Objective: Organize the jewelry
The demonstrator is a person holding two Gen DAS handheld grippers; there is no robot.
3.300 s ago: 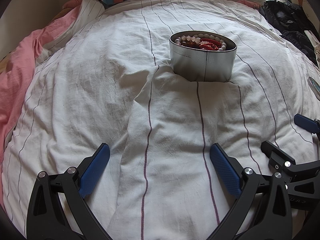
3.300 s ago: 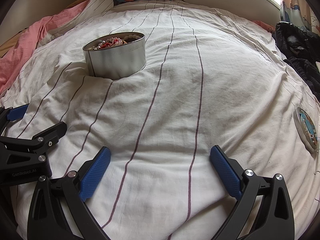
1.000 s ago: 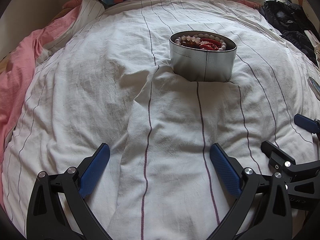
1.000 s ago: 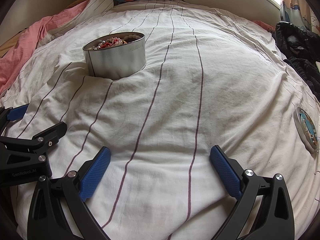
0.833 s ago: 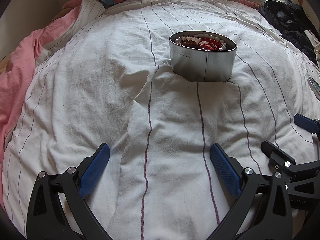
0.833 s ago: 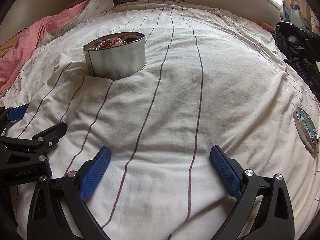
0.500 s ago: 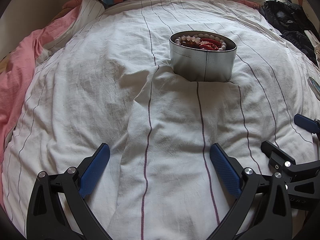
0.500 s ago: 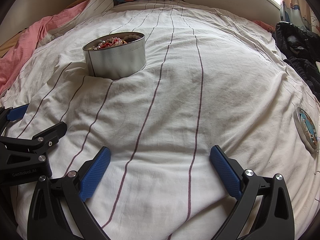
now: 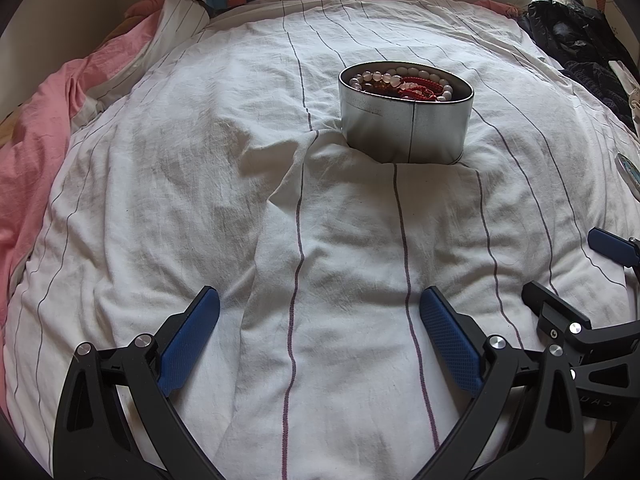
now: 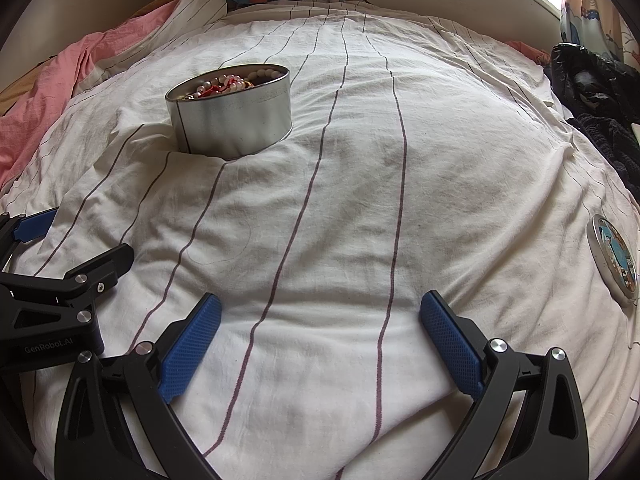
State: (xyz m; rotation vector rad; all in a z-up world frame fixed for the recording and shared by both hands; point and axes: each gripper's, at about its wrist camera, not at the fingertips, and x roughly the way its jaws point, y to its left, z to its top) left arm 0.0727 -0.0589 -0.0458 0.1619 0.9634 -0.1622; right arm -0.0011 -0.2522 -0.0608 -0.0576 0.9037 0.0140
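Blue rubber pads are nearest: the left gripper (image 9: 319, 320) and the right gripper (image 10: 320, 326) rest side by side low over the bed, both with jaws spread wide and nothing between them. Under them lies a white duvet (image 10: 344, 208) with thin dark stripes, soft and rumpled, with a deep fold running up toward the middle.

Farther out, well apart from both grippers, stands a round metal tin (image 9: 405, 118), sunk a little into the bedding and leaning slightly. The jewelry (image 9: 402, 83) is already inside it: pale bead strands and something red, heaped near the rim. Off to the right, flat on the duvet near its edge, lies what looks like the tin's lid (image 10: 612, 258), printed side up.

By my reckoning the step left is to fetch that lid and close the tin. The right gripper is the closer one; it should pinch the lid by its rim, since the cloth gives underneath. The left could steady the tin's wall, because it may tip on such soft ground.

Room is generous between the grippers and tin. Beyond, a pink sheet (image 9: 44, 128) crowds the left side and dark clothes (image 10: 592, 92) the right.
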